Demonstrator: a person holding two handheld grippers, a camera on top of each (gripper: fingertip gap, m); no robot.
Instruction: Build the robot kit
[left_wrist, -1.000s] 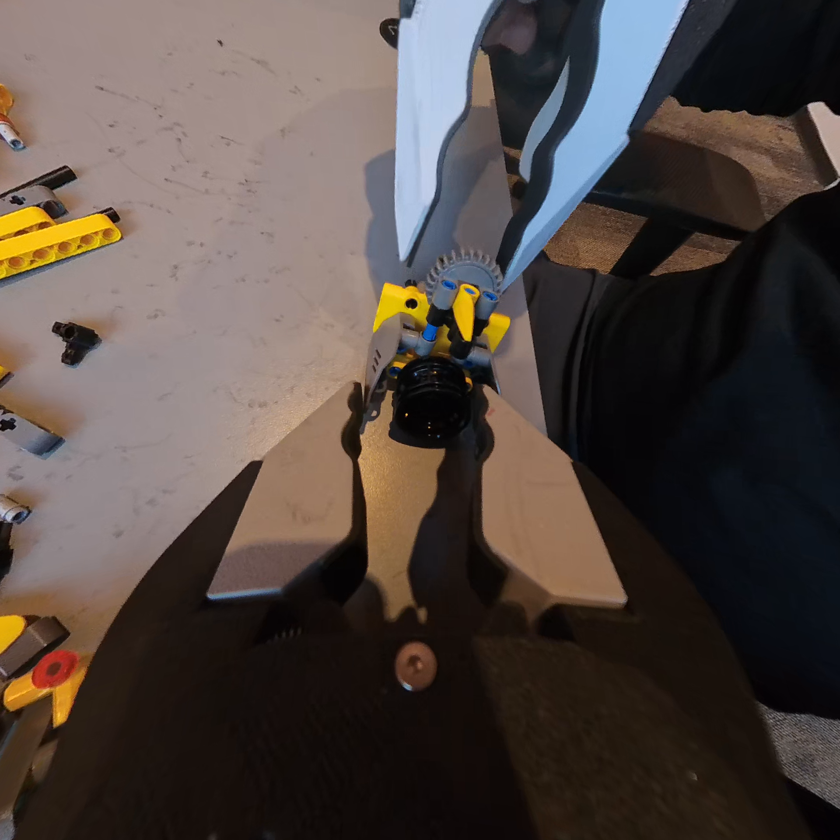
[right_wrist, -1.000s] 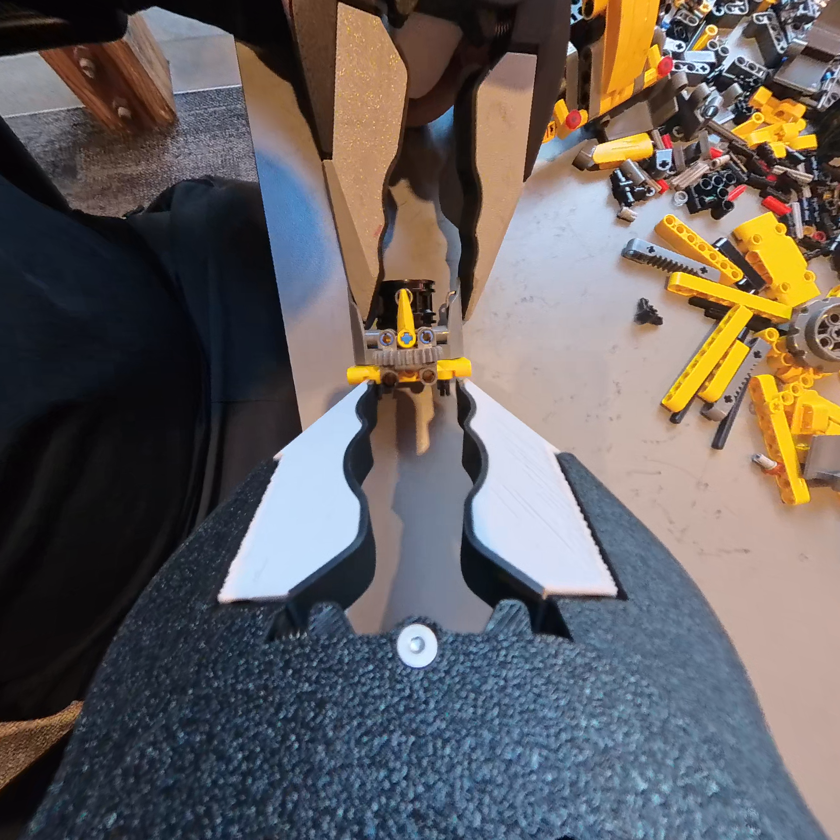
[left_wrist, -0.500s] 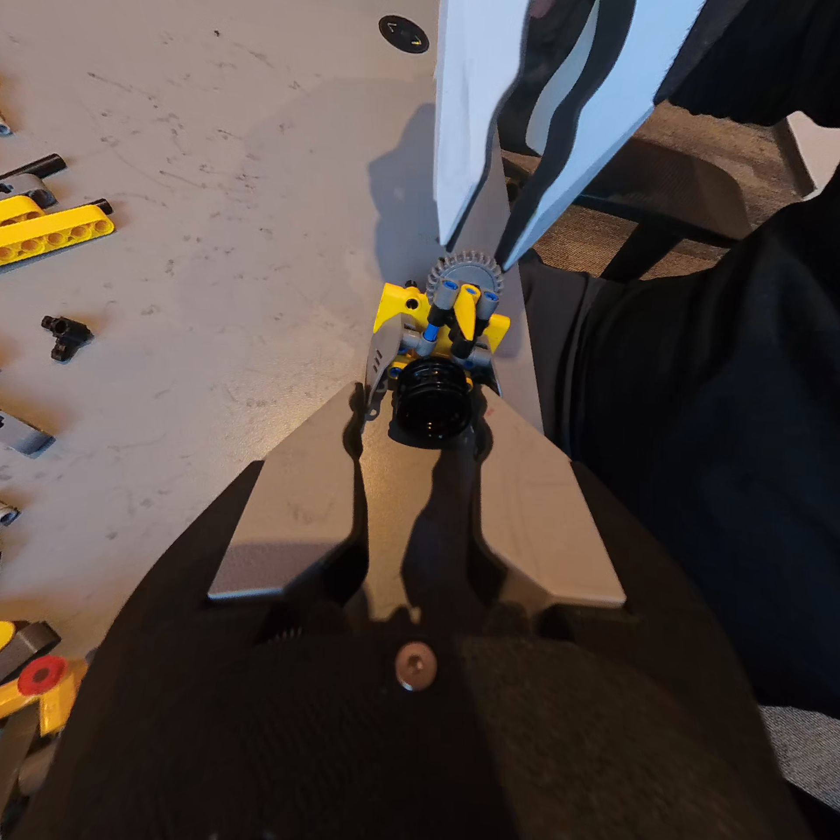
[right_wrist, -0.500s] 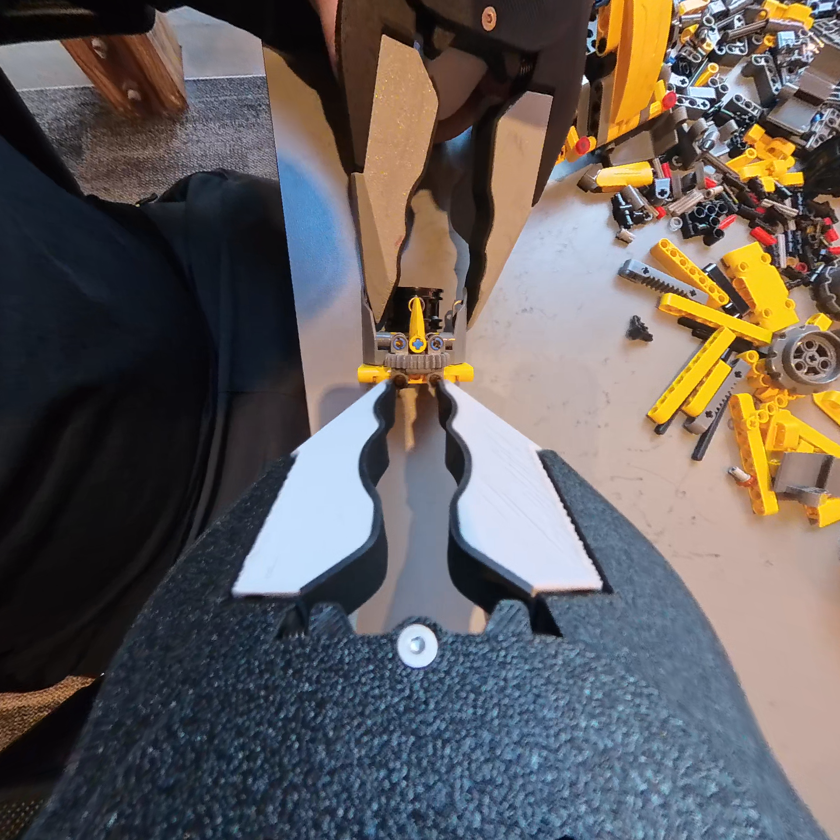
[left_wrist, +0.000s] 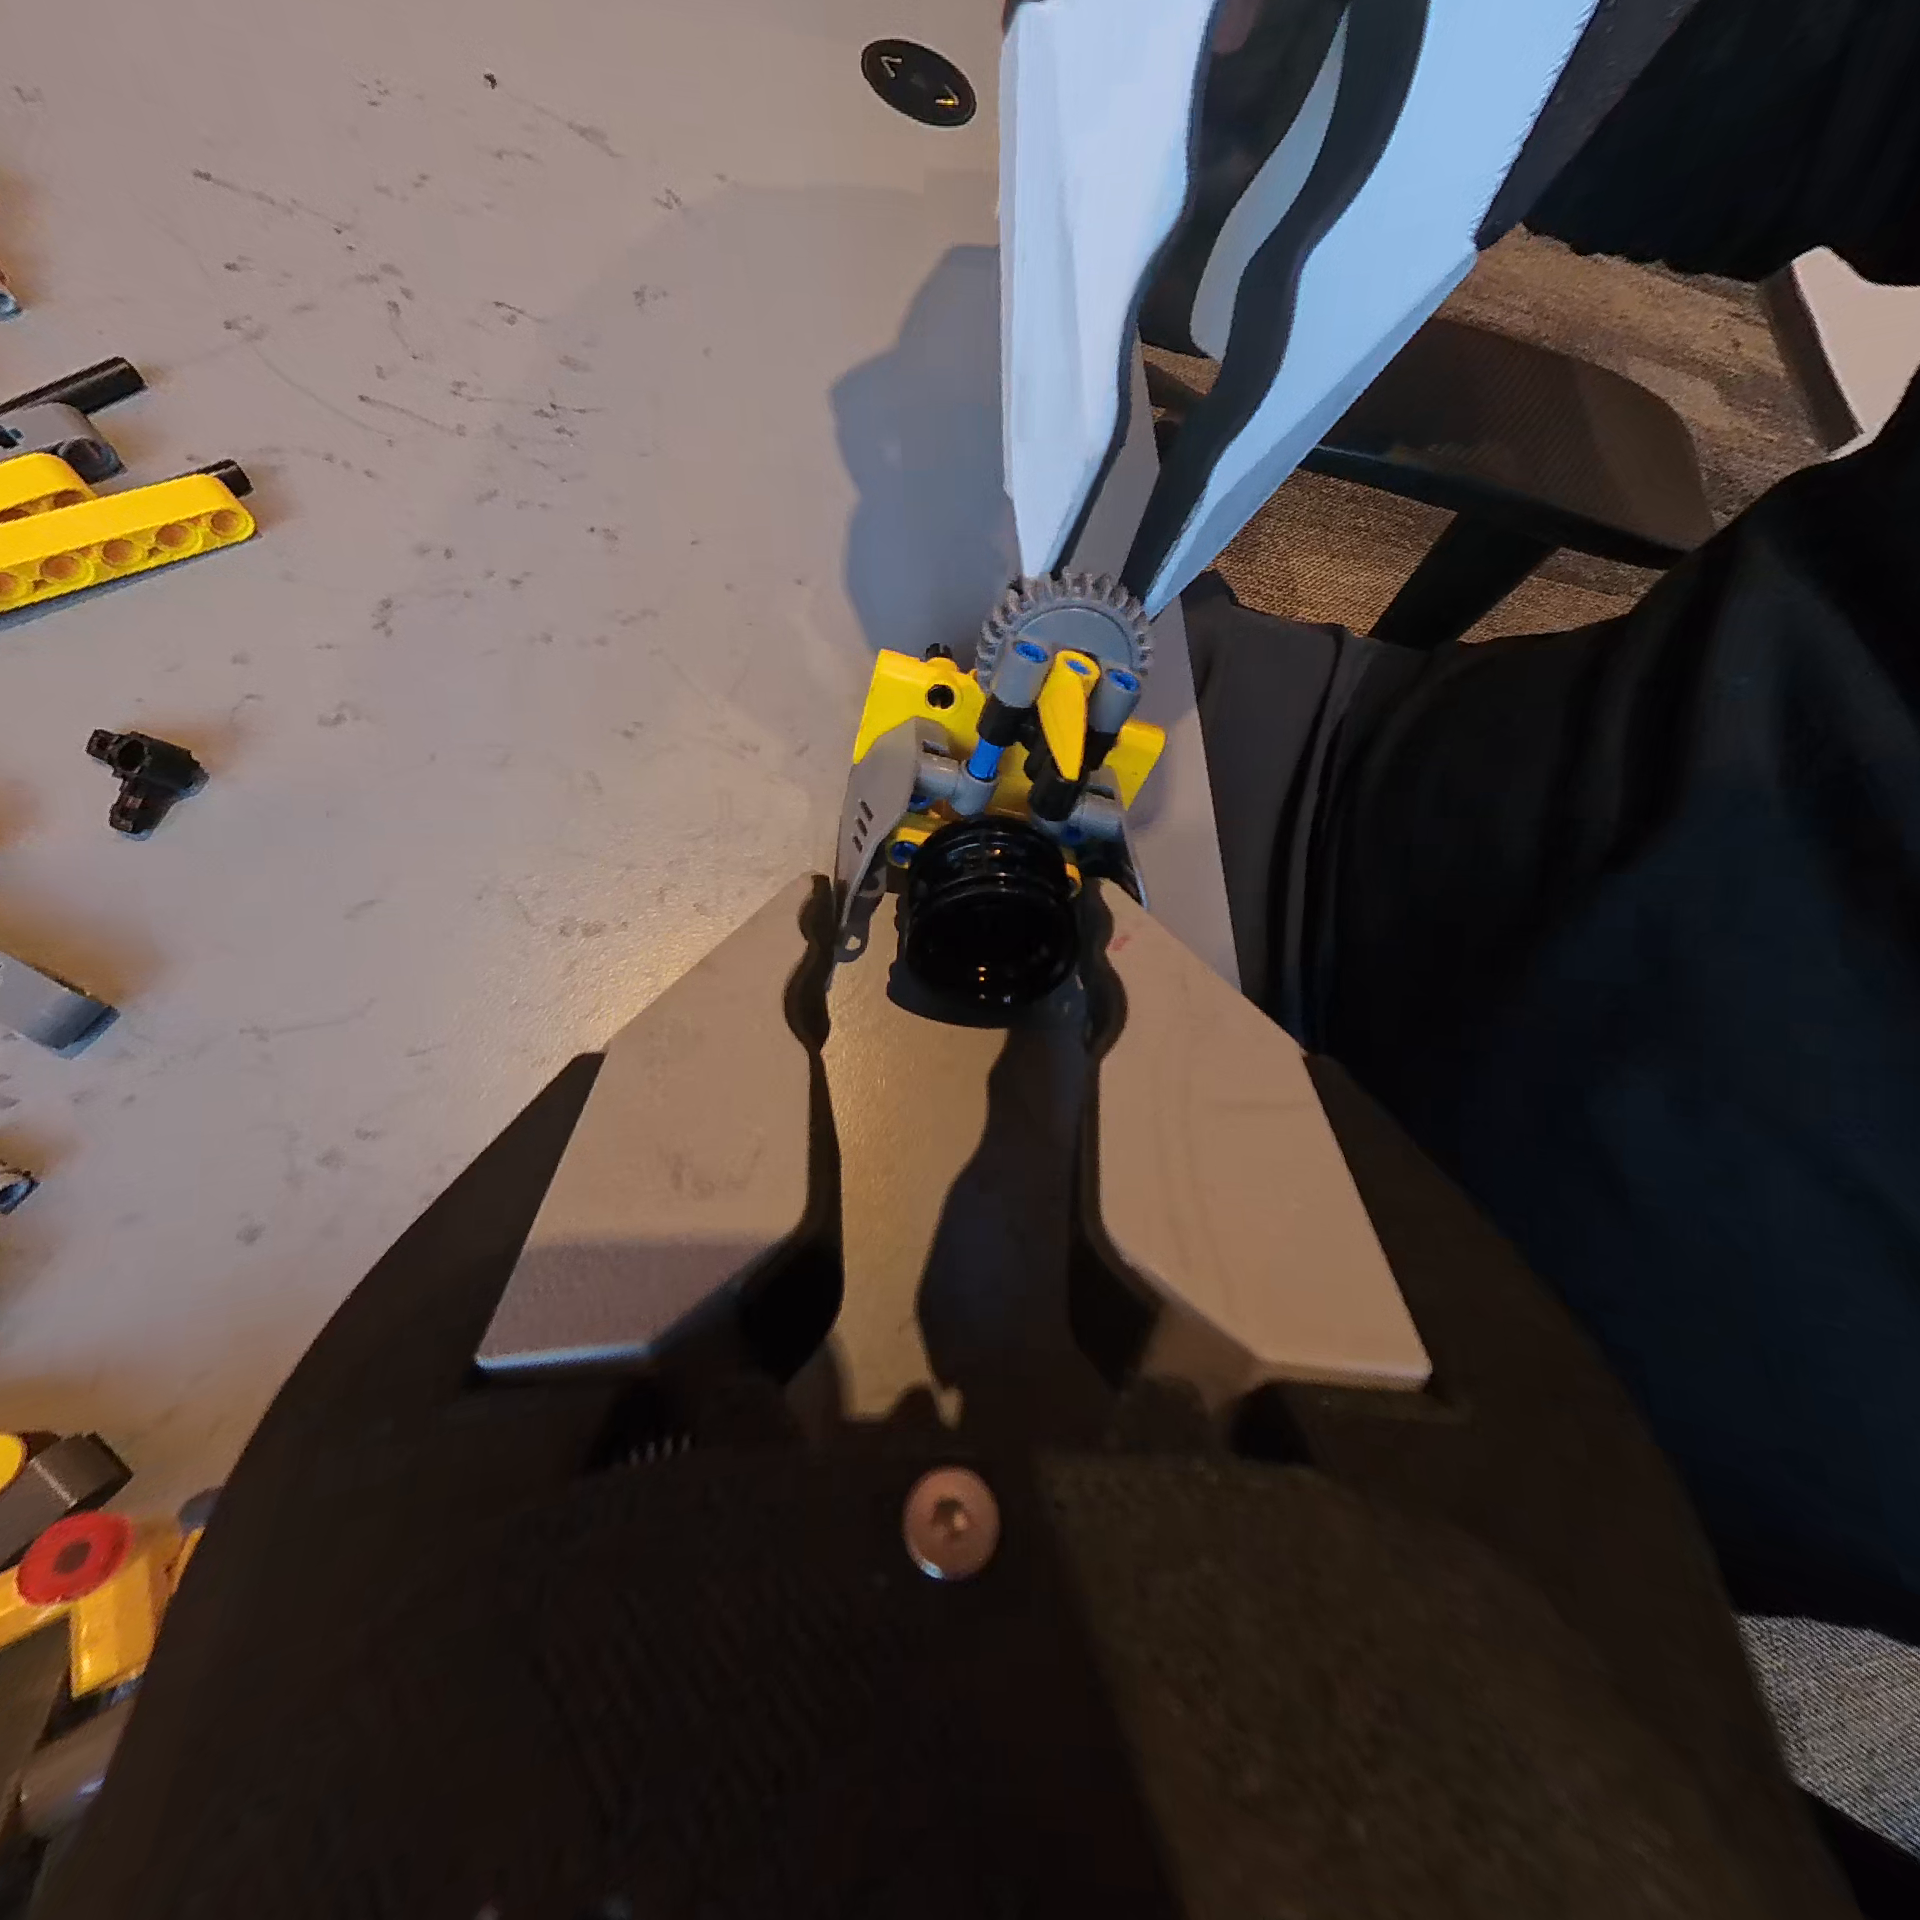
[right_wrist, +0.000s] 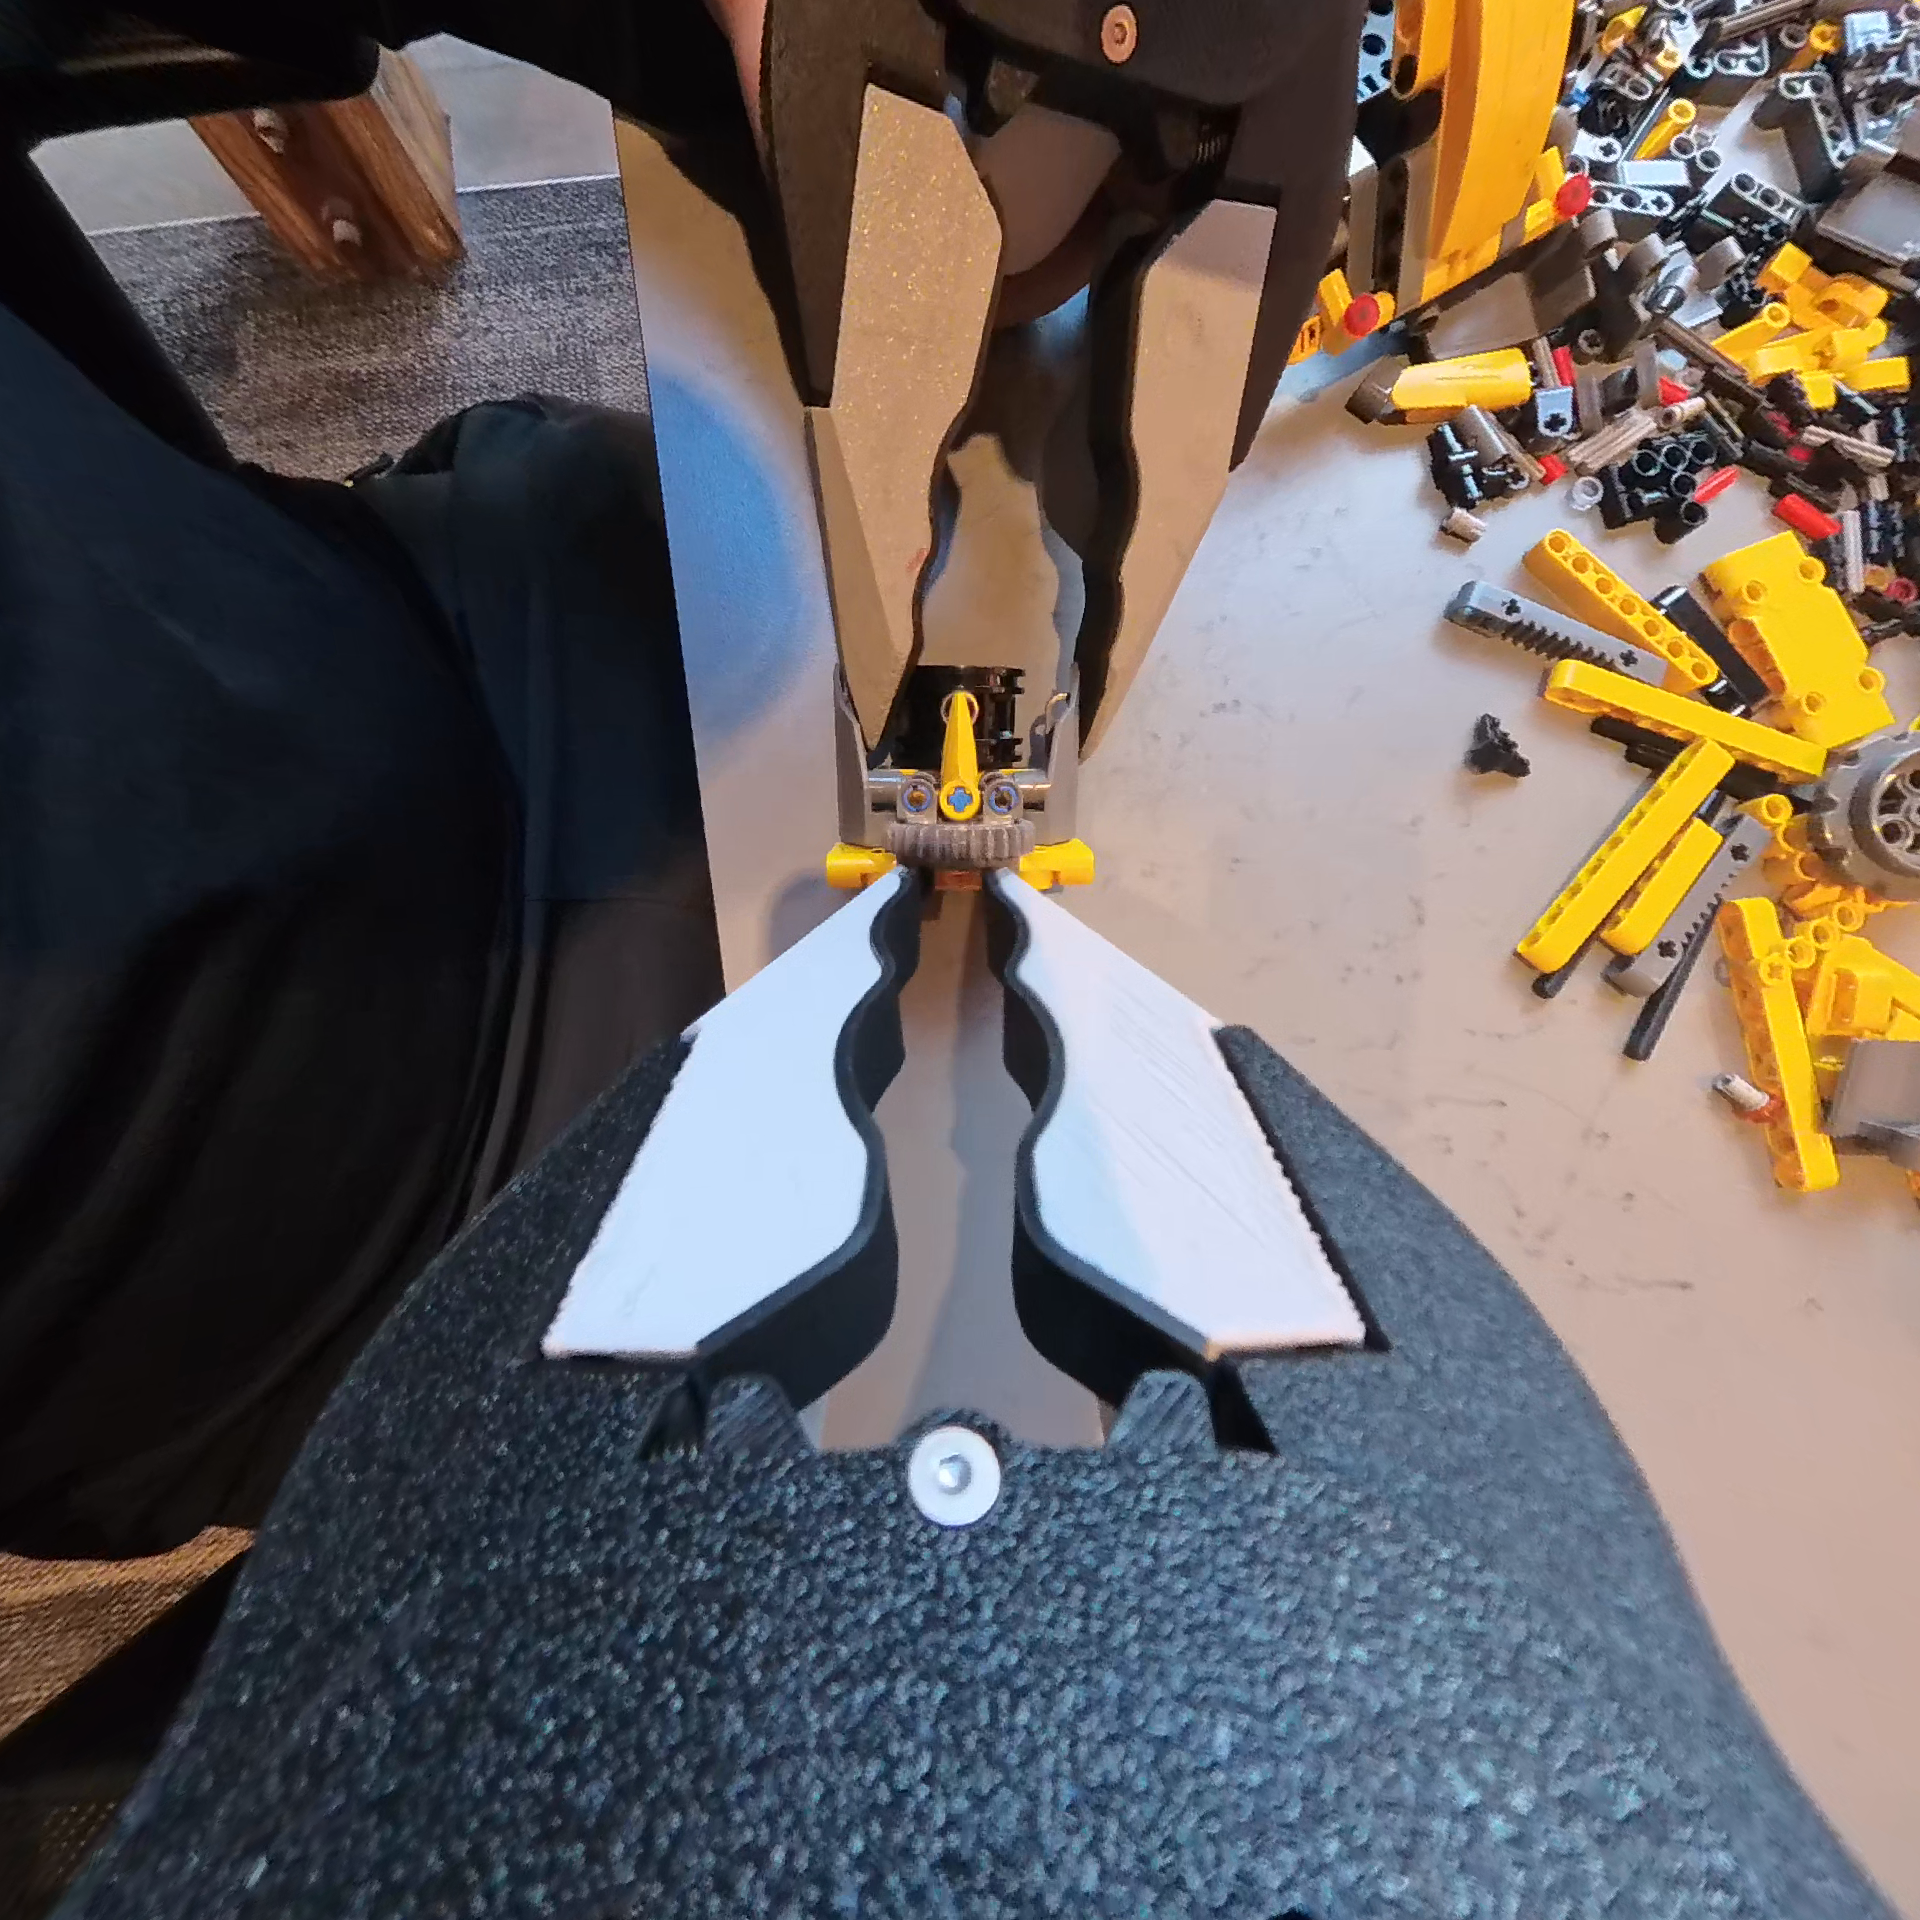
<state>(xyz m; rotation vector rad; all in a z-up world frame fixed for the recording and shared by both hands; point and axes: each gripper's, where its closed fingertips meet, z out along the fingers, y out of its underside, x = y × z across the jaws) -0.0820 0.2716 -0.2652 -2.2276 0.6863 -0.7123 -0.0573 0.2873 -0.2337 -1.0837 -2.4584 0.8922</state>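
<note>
A small brick assembly of yellow, grey and blue parts has a black ribbed wheel hub at one end and a grey gear at the other. My left gripper, with grey fingers, is shut on the hub end and holds it over the table's edge. My right gripper, with white fingers, faces it and is closed to a narrow gap on a tan pin just below the gear. In the left wrist view the white fingertips of my right gripper touch the gear's rim. In the right wrist view my left gripper clamps the assembly from above.
The grey table carries a yellow beam and a black connector at the left. A big pile of loose yellow, grey and black bricks lies to the right. A person's dark clothing is beside the table edge. The left gripper's tips are roughly 5 cm from the right gripper's.
My right gripper's white fingers have closed from a wide gap to a narrow one and moved up to the gear end. My left gripper keeps its hold on the assembly.
</note>
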